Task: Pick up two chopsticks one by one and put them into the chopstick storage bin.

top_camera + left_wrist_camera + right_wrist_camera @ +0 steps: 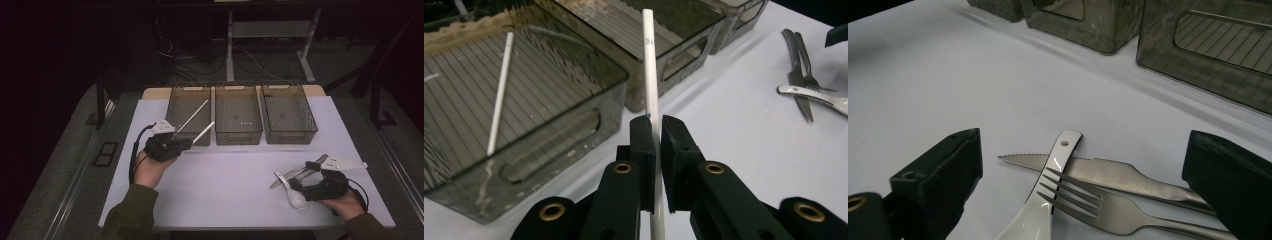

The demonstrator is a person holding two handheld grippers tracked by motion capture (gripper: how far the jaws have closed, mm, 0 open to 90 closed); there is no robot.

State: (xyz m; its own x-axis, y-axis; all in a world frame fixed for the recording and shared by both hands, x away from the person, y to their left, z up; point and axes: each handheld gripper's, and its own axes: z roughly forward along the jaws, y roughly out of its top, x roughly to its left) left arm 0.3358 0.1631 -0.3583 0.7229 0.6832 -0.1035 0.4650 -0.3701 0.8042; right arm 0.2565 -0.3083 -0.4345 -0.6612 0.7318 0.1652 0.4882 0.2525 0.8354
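My left gripper is shut on a white chopstick, which points up toward the left bin. A second white chopstick leans inside that bin. At the front right, my right gripper stands open over a small pile of cutlery. In the pile, a metal fork crosses a white spoon and a serrated knife. The jaws stand wide on either side of the pile and touch none of it.
Three smoky clear bins stand in a row at the back of the white table: the left one, a middle bin and a right bin. Desk legs and cables stand on the dark floor beyond the table.
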